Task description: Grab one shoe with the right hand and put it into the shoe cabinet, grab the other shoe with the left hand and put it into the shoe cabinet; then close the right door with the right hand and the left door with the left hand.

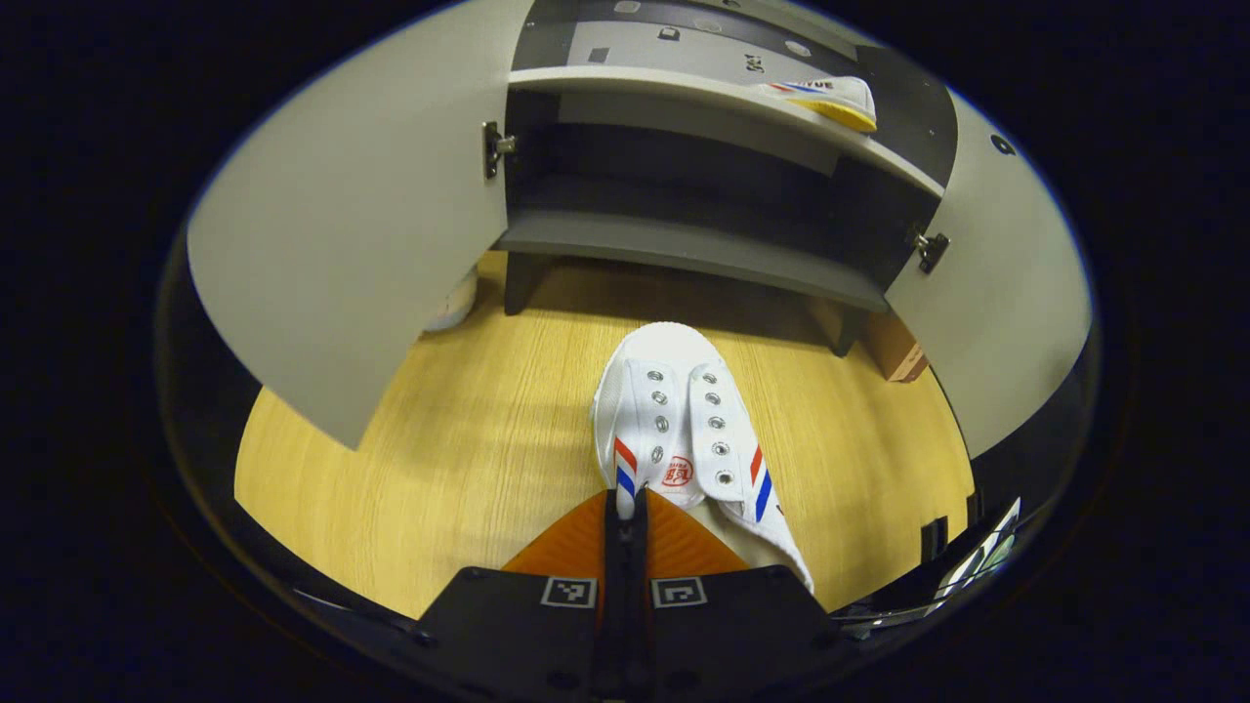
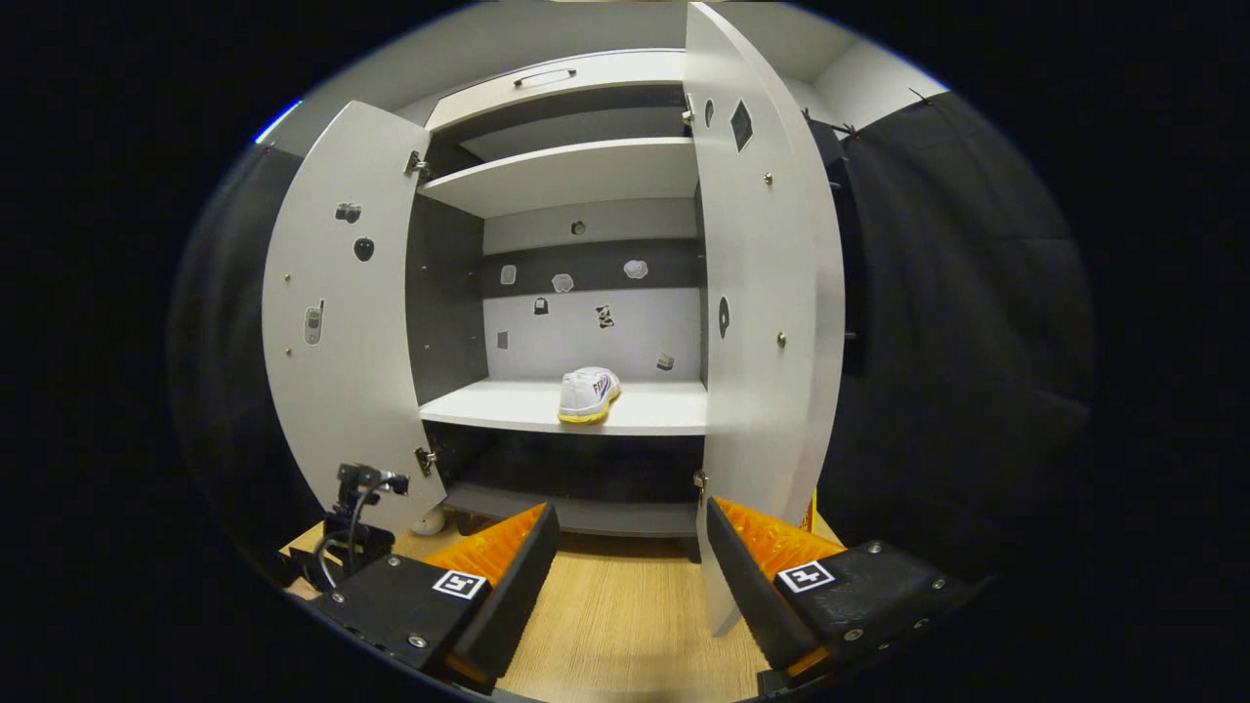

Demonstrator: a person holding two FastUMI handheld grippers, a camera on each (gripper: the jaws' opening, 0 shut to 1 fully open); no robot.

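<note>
The left gripper (image 1: 625,500) has its two fingers pressed together on the heel edge of a white canvas shoe with red and blue stripes (image 1: 684,430). This shoe lies on the light wooden floor (image 1: 439,469) in front of the grey shoe cabinet with two doors (image 1: 684,244), with its toe pointing toward the cabinet. It is not in the cabinet yet. Both doors stand wide open. In the left gripper view the left door (image 1: 361,234) swings out on one side and the right door (image 1: 996,293) on the other, and small metal hinges show at their inner edges. The other white shoe with a yellow sole (image 1: 830,98) sits on the pale middle shelf (image 1: 684,98) inside the cabinet. In the right gripper view the same shoe (image 2: 588,394) rests near the middle of that shelf (image 2: 508,405), with its heel toward the camera. The right gripper (image 2: 630,566) has its fingers spread wide apart and holds nothing. It is in front of the cabinet, low above the floor (image 2: 625,625). One of its fingers shows just behind the bottom edge of the open right door (image 2: 767,293). The open left door (image 2: 337,312) has little stickers on its inner face, and so does the back wall of the cabinet.
</note>
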